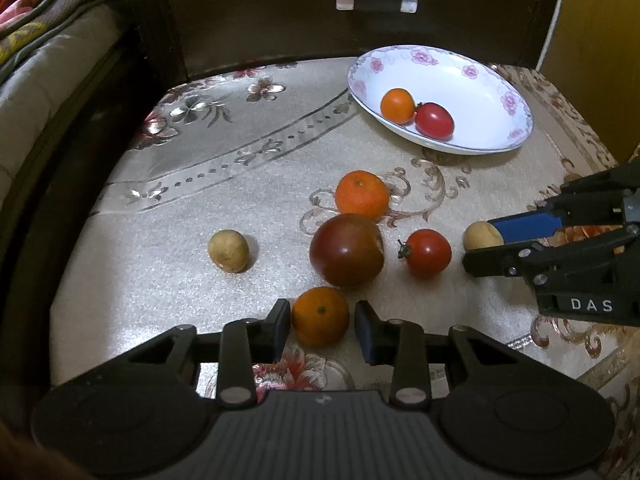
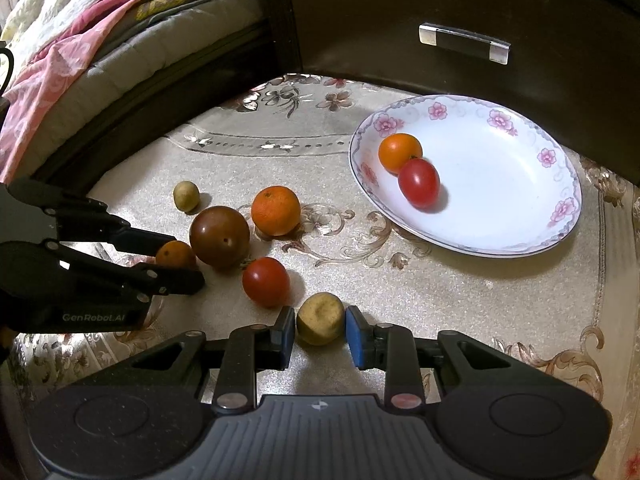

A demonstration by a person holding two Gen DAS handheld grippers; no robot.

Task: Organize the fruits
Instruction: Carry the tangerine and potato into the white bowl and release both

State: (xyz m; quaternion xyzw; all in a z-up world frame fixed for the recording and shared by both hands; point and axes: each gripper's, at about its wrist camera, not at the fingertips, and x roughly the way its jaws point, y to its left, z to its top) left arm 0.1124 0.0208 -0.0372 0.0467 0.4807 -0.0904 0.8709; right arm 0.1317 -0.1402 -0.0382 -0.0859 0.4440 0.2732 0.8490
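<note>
A white flowered plate (image 1: 492, 136) (image 2: 520, 236) at the back right holds an orange tomato (image 1: 397, 105) and a red tomato (image 1: 434, 119). On the cloth lie a mandarin (image 1: 362, 195), a dark tomato (image 1: 347, 249), a red tomato (image 1: 428, 252) and a tan fruit (image 1: 228, 251). My left gripper (image 1: 322, 320) is open around a small orange (image 1: 320, 316), with gaps on both sides. My right gripper (image 2: 320, 322) has its pads against a dented tan fruit (image 2: 320, 318), which rests on the cloth.
A dark wooden drawer front with a handle (image 1: 375, 1) stands behind the table. A bed with blankets (image 2: 80, 40) runs along the left. The patterned cloth (image 1: 180, 208) is bare at the left and front right.
</note>
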